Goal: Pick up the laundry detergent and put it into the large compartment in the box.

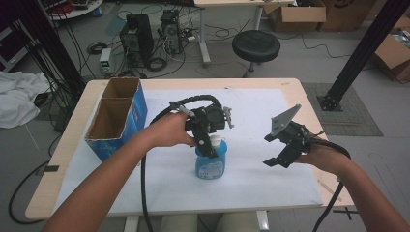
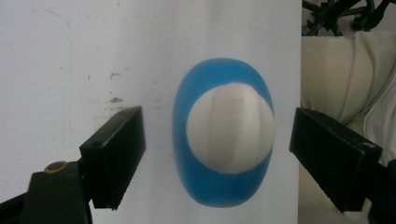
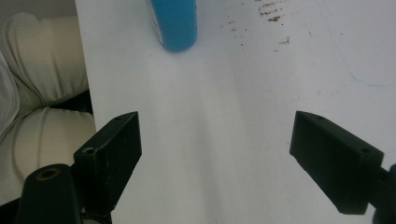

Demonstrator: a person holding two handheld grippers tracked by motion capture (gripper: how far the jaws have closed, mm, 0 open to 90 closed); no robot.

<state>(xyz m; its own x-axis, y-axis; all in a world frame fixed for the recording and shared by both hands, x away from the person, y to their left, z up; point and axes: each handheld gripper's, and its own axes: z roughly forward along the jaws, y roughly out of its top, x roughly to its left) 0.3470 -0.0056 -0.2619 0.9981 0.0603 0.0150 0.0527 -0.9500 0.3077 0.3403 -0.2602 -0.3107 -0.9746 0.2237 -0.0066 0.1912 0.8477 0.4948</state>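
A: How much of the blue bottle (image 1: pixel 211 162) could you make out from the high view?

B: Its white cap (image 1: pixel 216 140) was partly hidden behind the left gripper (image 1: pixel 209 145), and the label print was too small to read.

A: And in the right gripper view?

B: The top edge cut the bottle (image 3: pixel 175 23) off; just its lower end showed.

A: The cardboard box (image 1: pixel 117 117)?

B: Its inside was in shadow, so the bottom couldn't be told.

A: The left gripper view?

B: The bottle (image 2: pixel 223 186) was seen from straight above, its sides hidden under the cap (image 2: pixel 229 128), and both black jaws ran off the lower edge.
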